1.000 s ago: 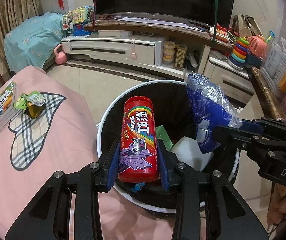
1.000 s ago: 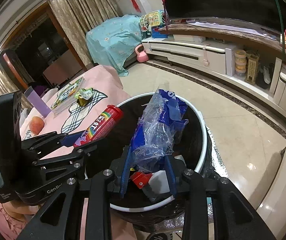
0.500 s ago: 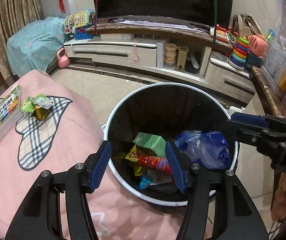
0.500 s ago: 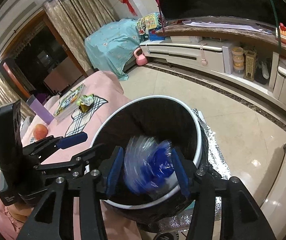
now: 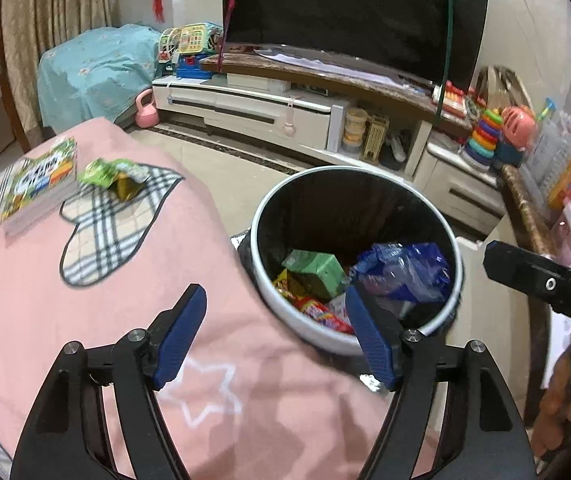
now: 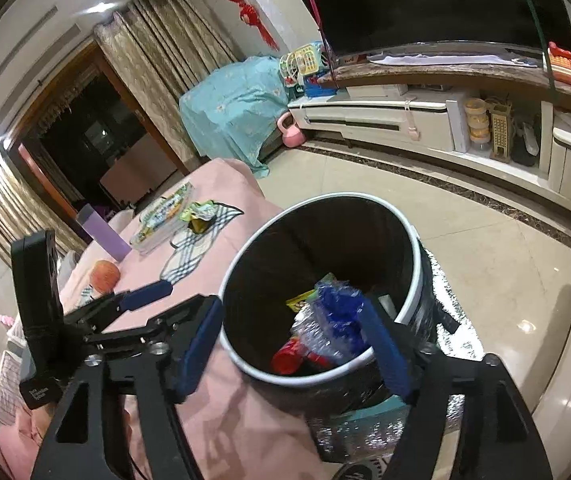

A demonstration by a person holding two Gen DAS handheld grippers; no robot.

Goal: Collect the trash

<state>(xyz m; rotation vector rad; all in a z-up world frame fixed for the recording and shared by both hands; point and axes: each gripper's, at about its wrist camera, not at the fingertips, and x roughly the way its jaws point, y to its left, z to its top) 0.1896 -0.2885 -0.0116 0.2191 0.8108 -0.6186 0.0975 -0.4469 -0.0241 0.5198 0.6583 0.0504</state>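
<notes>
Both the left gripper (image 5: 275, 334) and the right gripper (image 6: 293, 350) have just been opened wide, nothing held between the jaws. The green wrapper (image 5: 115, 178) is seen up-left on the pink tablecloth (image 5: 45, 292), nearer the left hand; the bin (image 5: 263, 216) stands beside the table

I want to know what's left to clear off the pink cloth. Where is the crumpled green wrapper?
In the left wrist view the green wrapper lies upper left on the pink cloth, on a plaid patch beside the book, well left of the bin.
</notes>
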